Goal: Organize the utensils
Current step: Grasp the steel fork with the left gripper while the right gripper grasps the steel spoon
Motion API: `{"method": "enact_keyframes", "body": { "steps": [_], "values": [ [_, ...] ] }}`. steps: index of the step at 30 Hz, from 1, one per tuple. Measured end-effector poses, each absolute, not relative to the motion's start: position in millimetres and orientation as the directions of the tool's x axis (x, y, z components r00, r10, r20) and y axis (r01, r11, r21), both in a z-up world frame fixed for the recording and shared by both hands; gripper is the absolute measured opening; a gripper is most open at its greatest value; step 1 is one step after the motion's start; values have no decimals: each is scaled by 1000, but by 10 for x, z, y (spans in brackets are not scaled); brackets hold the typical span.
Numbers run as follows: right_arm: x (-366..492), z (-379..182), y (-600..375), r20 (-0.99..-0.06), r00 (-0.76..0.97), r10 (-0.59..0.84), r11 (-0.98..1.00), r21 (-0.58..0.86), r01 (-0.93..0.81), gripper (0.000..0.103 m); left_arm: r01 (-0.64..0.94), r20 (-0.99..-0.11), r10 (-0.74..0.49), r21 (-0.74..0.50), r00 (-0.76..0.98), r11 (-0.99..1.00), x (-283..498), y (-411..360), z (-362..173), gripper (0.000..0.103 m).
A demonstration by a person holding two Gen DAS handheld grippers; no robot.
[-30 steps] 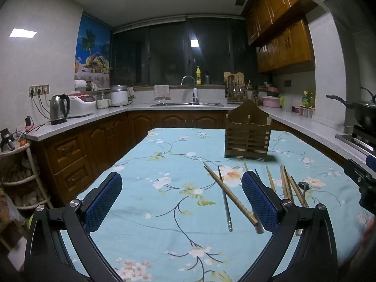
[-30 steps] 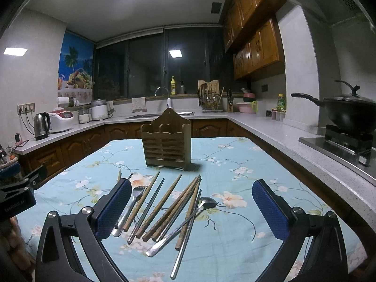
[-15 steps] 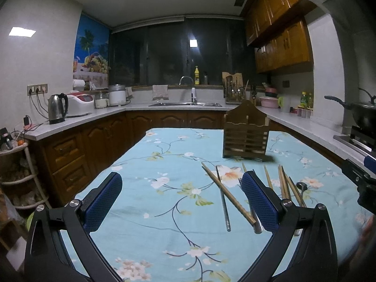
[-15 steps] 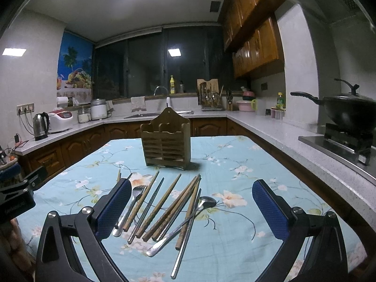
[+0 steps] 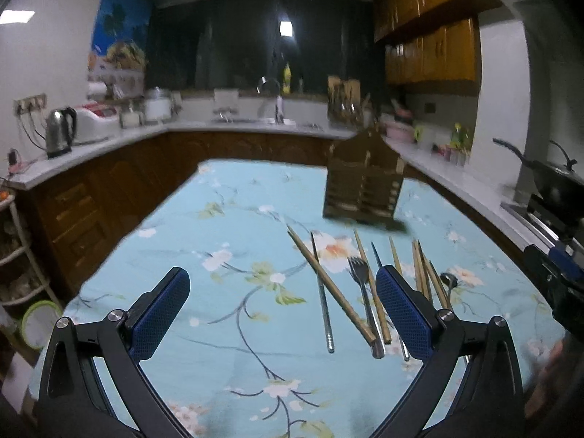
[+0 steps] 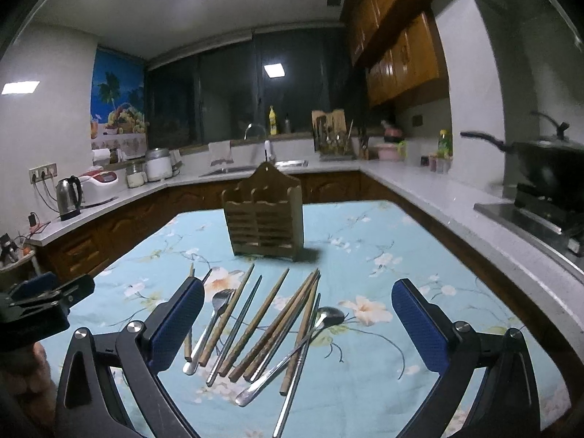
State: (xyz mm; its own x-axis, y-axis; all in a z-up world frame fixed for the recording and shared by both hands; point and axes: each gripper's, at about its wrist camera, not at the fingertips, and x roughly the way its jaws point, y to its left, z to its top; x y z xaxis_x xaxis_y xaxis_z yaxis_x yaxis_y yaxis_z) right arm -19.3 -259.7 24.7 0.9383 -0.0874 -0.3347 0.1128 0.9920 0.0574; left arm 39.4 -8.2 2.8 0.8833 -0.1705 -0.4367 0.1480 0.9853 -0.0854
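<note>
Spoon (image 6: 330, 315) bowl clear in right view; left view shows fork (image 5: 356, 268) tines.

I see matt wooden chopsticks (image 6: 262, 325), a glossy metal spoon (image 6: 292, 350), and floral cloth covering the table (image 6: 365, 233).

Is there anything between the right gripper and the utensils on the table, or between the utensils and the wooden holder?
Nothing visible. The right gripper is open above the utensils, with only air between. Between them and the wooden holder lies only bare tablecloth.
</note>
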Motion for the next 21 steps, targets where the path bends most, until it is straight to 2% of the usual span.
{"method": "enact_keyframes", "body": {
  "steps": [8,10,11,13,15,18,21],
  "values": [
    [116,127,-2814,-466,884,-44,979,154,130,102,216,-521,-247,-122,817,969,775,-212,21,103],
    [194,88,-2872,-496,868,-26,976,177,130,100,240,-547,-279,-143,789,960,899,-263,11,96],
    [245,61,-2906,-517,856,-10,972,194,129,94,251,-562,-289,-147,775,957,956,-291,-5,94],
    [340,7,-2975,-563,826,17,965,227,135,79,290,-602,-332,-170,726,942,1095,-377,-44,81],
    [471,-85,-3062,-615,786,56,950,275,148,60,332,-644,-376,-195,666,923,1238,-498,-101,75],
    [633,-238,-3182,-675,730,106,927,333,174,46,377,-696,-422,-229,582,898,1424,-656,-194,59],
    [764,-363,-3274,-712,685,156,905,380,189,34,394,-734,-433,-242,524,887,1579,-759,-266,54]
  ]
}}
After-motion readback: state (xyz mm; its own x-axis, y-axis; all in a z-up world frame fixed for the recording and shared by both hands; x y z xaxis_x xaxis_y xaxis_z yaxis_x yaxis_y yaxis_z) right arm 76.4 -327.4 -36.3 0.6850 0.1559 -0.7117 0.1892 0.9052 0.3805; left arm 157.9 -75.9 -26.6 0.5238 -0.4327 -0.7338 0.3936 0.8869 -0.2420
